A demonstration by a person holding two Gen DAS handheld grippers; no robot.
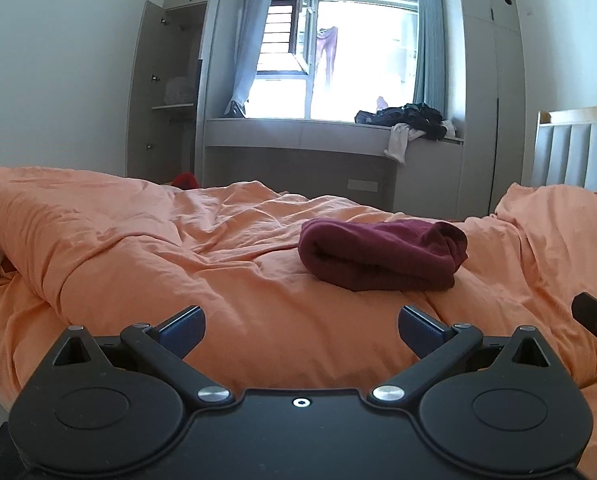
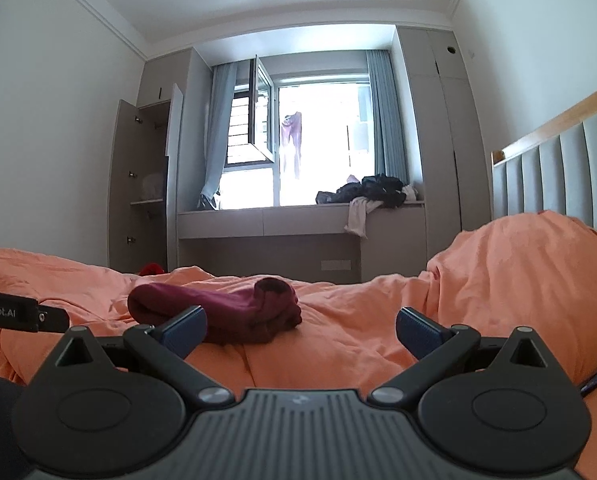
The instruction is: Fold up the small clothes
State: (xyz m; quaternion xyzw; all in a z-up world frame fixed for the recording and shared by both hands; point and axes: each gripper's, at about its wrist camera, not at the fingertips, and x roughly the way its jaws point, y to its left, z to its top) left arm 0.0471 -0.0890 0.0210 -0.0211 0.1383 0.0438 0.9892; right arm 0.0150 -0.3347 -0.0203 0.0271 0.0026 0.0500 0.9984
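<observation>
A dark red garment (image 1: 382,254) lies folded in a compact bundle on the orange duvet (image 1: 178,256). My left gripper (image 1: 301,330) is open and empty, low over the duvet, short of the bundle and a little left of it. In the right wrist view the same garment (image 2: 218,306) lies ahead and to the left. My right gripper (image 2: 301,330) is open and empty, its left fingertip (image 2: 186,326) overlapping the bundle's near edge in the picture. Part of the left gripper (image 2: 18,314) shows at the left edge there.
The duvet (image 2: 498,280) humps up on the right by the padded headboard (image 2: 558,172). Beyond the bed stand a window bench with a heap of dark clothes (image 1: 414,118), an open wardrobe (image 1: 166,92) and a red object (image 1: 184,180) on the floor.
</observation>
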